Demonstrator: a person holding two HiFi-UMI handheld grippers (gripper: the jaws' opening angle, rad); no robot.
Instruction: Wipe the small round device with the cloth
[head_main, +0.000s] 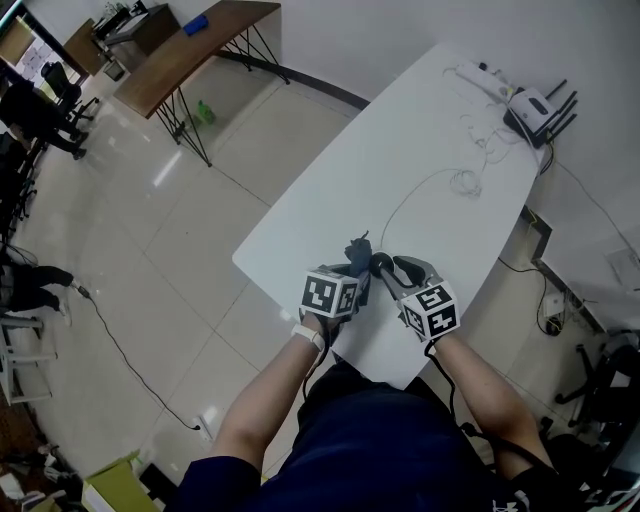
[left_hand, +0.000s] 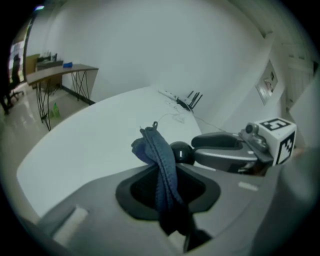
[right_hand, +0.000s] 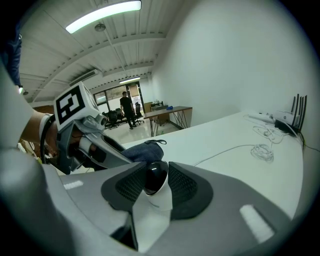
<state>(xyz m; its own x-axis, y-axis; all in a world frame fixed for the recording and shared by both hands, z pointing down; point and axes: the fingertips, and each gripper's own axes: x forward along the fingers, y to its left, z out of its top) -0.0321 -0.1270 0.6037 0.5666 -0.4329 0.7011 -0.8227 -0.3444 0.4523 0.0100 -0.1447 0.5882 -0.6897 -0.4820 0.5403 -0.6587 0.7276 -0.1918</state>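
The left tongs (left_hand: 167, 186) pinch the blue cloth (left_hand: 159, 155) just beside the round device (right_hand: 156, 176) clamped in the right tongs (right_hand: 156, 189); best hold it steady and sweep the cloth over its dome.

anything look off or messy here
Nothing spilled or broken. Only a loose white cable lies tangled on the table near the router; cloth and small round device are held normally.
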